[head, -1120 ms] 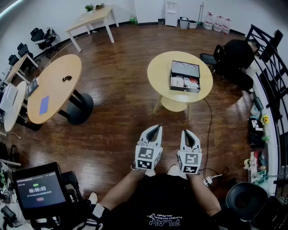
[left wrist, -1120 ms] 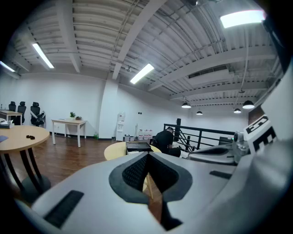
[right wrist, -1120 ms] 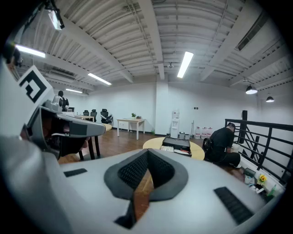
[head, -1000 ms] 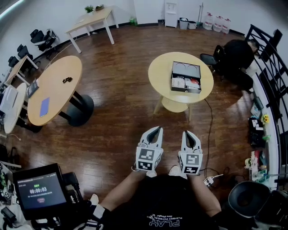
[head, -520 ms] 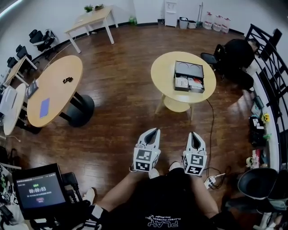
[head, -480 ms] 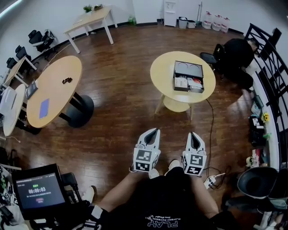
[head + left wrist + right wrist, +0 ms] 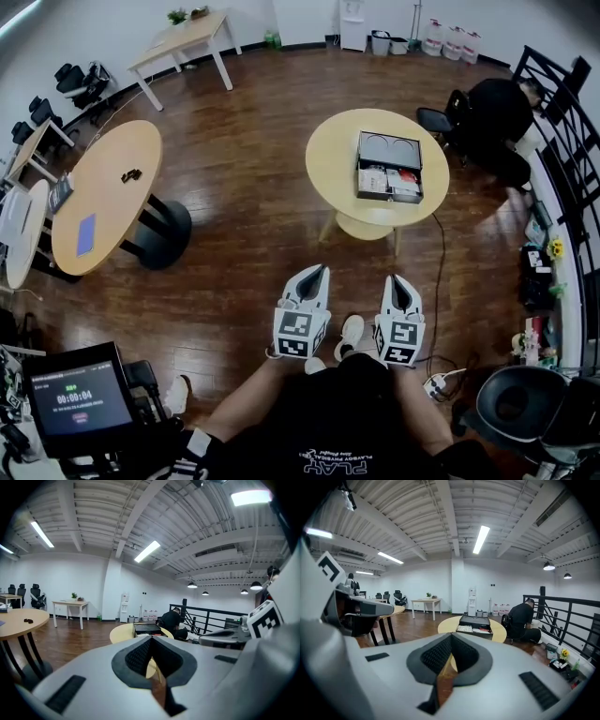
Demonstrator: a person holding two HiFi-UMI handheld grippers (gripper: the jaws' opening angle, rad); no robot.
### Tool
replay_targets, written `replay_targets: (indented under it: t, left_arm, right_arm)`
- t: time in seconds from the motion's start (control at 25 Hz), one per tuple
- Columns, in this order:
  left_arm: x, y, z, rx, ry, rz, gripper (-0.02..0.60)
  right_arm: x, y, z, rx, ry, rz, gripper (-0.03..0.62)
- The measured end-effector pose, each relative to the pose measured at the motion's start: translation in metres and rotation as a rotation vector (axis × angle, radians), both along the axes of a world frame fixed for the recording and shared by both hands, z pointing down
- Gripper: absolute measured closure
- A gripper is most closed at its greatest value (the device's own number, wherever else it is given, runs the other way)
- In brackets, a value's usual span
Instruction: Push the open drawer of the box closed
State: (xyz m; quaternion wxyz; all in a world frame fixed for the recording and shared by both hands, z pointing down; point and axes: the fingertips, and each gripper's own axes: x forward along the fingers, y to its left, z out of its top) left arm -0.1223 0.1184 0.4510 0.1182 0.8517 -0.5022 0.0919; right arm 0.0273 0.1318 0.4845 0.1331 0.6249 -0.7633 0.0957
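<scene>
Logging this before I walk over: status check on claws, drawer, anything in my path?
Left claw and right claw shut, empty, held near the body. Box on round table ahead, drawer open, untouched. Only wood floor between.

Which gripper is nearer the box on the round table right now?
Right. The right gripper is almost straight in line with the box, well short of it. The left gripper is beside it, offset to the box's left. Neither touches it.

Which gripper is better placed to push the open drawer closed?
Right, probably. The right gripper points almost straight at the drawer; the left gripper sits further to the side. Both are shut and far away.
</scene>
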Motion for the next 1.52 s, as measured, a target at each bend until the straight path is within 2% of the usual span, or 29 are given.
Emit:
replay_targets:
  t: [0.4, 0.64, 0.84, 1.24, 1.52]
  left_arm:
    - [0.032, -0.063, 0.007, -0.027, -0.018, -0.021, 0.584]
    - [0.061, -0.131, 0.020, -0.051, -0.018, -0.064, 0.584]
    - [0.057, -0.130, 0.020, -0.053, -0.017, -0.073, 0.584]
    - [0.079, -0.155, 0.019, -0.060, -0.052, -0.060, 0.584]
    - [0.069, -0.178, 0.031, -0.089, -0.073, -0.073, 0.584]
  right_arm:
    - [0.019, -0.076, 0.010, -0.030, -0.042, -0.046, 0.589]
    - [0.037, -0.138, 0.020, -0.054, -0.042, -0.125, 0.589]
    - [0.023, -0.136, 0.017, -0.050, -0.027, -0.162, 0.589]
    - [0.048, -0.153, 0.026, -0.077, -0.050, -0.137, 0.589]
    - [0.049, -0.176, 0.031, -0.090, -0.054, -0.129, 0.589]
